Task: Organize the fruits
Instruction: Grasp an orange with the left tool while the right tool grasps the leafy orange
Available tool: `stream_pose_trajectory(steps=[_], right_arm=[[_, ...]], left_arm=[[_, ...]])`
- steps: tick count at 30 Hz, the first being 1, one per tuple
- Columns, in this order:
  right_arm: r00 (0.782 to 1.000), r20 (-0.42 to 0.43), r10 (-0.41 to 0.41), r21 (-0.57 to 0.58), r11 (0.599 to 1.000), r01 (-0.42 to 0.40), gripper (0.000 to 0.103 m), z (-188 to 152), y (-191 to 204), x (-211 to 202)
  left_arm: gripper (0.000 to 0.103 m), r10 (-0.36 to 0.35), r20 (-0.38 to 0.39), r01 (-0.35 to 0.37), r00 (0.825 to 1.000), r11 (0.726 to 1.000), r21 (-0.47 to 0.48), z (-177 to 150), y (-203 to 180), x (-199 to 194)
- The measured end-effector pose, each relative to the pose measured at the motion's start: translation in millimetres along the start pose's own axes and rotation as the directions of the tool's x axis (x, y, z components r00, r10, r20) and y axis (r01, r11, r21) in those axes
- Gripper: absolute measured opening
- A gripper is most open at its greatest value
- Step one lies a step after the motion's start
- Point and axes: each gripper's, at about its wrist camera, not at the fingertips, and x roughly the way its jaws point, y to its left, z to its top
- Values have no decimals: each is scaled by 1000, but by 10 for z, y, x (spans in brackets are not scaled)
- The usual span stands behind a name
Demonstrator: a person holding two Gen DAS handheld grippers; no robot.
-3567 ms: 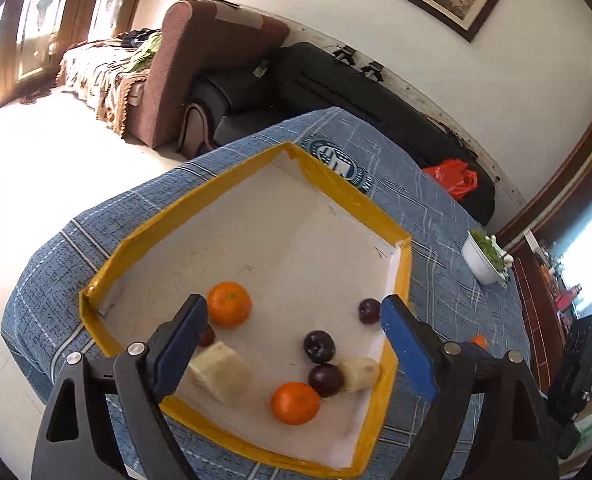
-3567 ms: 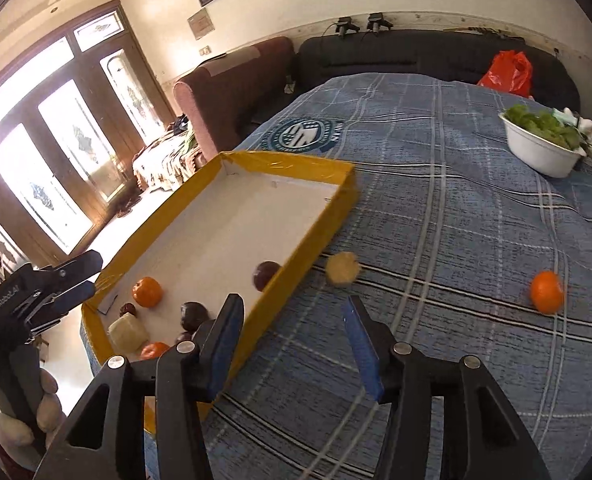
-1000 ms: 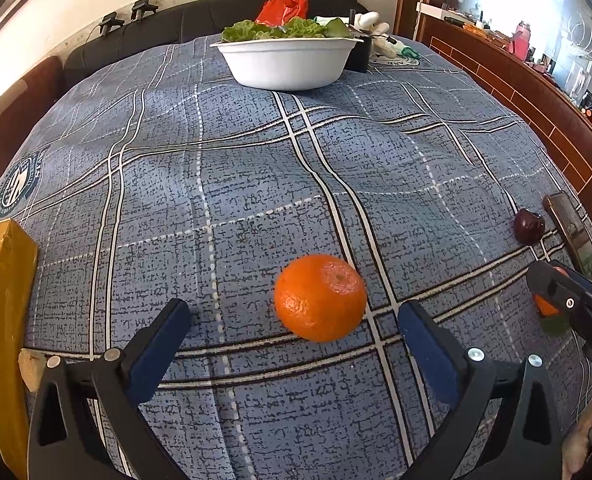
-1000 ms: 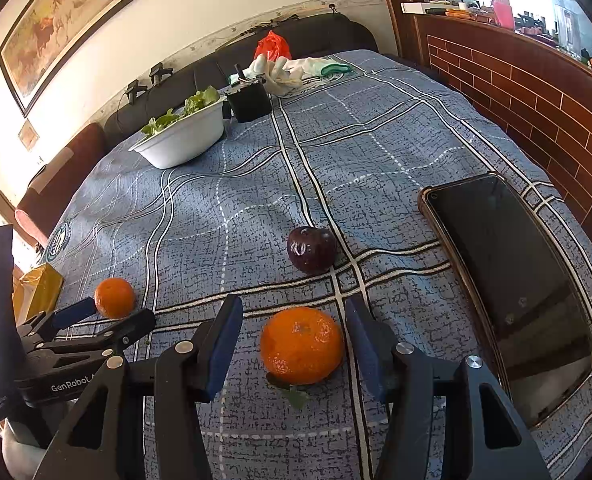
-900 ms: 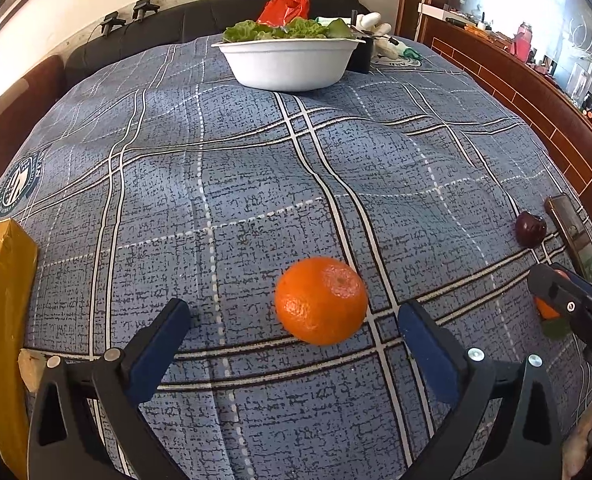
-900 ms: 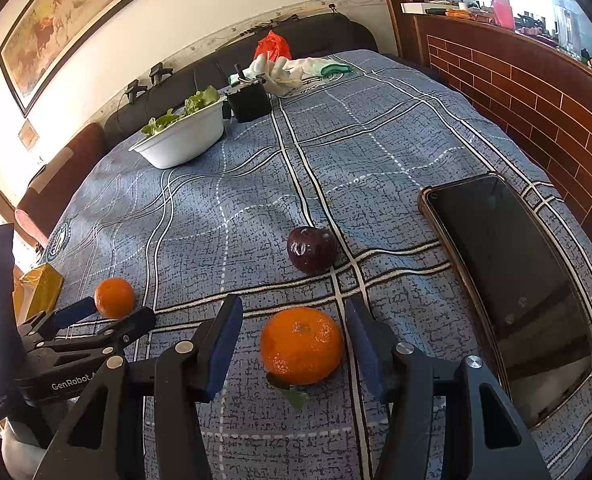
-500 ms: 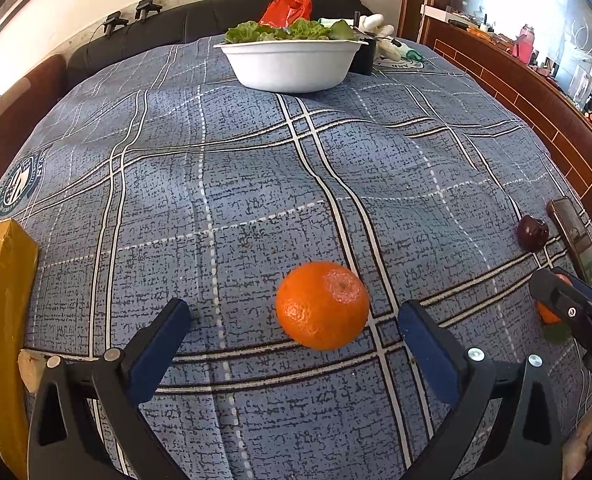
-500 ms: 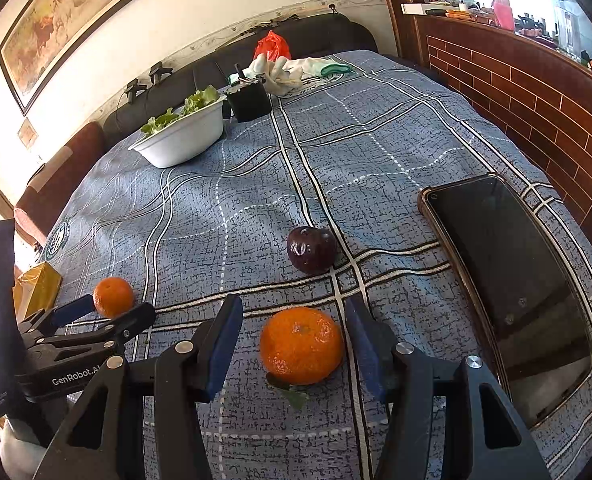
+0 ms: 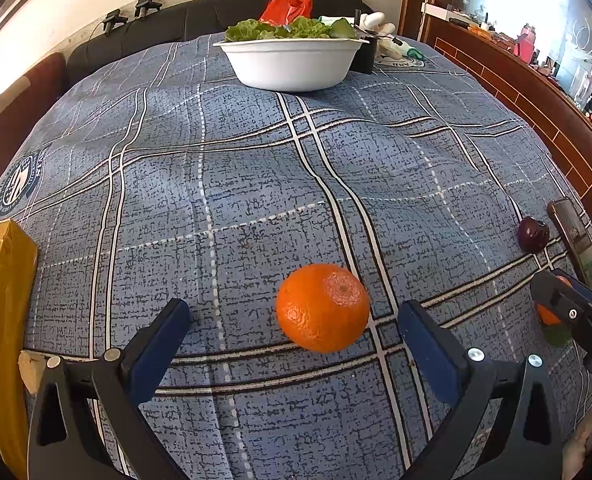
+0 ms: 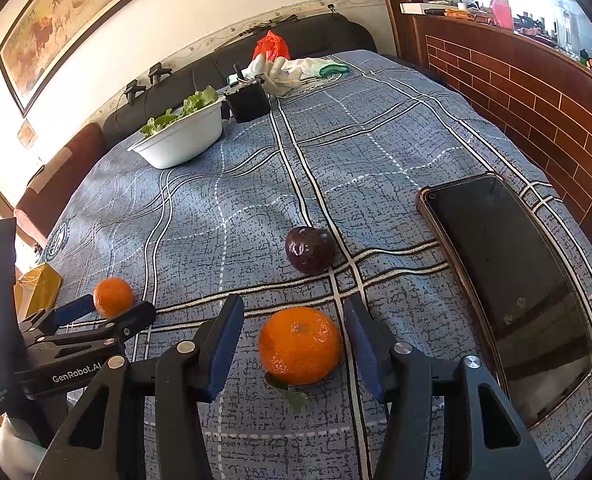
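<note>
Two oranges lie loose on the blue plaid cloth. One orange (image 9: 323, 307) sits between the wide-spread fingers of my left gripper (image 9: 291, 320), which is open and touches nothing. An orange with a green leaf (image 10: 300, 344) rests on the cloth between the blue pads of my right gripper (image 10: 293, 320). A gap shows on its left side, so that gripper is open too. A dark plum (image 10: 310, 250) lies just beyond it. In the right wrist view the left gripper (image 10: 95, 312) stands at the left around its orange (image 10: 113, 297).
The yellow tray's corner (image 9: 3, 320) is at the far left, with a pale fruit piece (image 9: 27, 370) beside it. A phone (image 10: 508, 280) lies right of the plum. A white bowl of greens (image 9: 291, 62), a black box (image 10: 247, 100) and gloves (image 10: 291, 68) stand at the back.
Both grippers have left the yellow tray with its fruits and now stand over the loose oranges on the cloth. Over the last second nothing has visibly moved.
</note>
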Motion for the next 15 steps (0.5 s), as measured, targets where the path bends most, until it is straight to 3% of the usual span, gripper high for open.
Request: stream_pose_trajectory(steps=[9,13,15], right_arm=[[1000,-2,11,8,1000,-11,56,1,-9,-10],[1000,-4,13,19,1000,-13,40,-3,-31,-18],[1000,-5,10,11,1000,-10,40,-10,-18,-21]], left_arm=[[103,24,-3,-24,1000,999,-29,80,-36,58],[103,40,-8,-40,999,998,-54,94,-43,68],[103,52,-16,-53,999,997,-64,89,-55,62]])
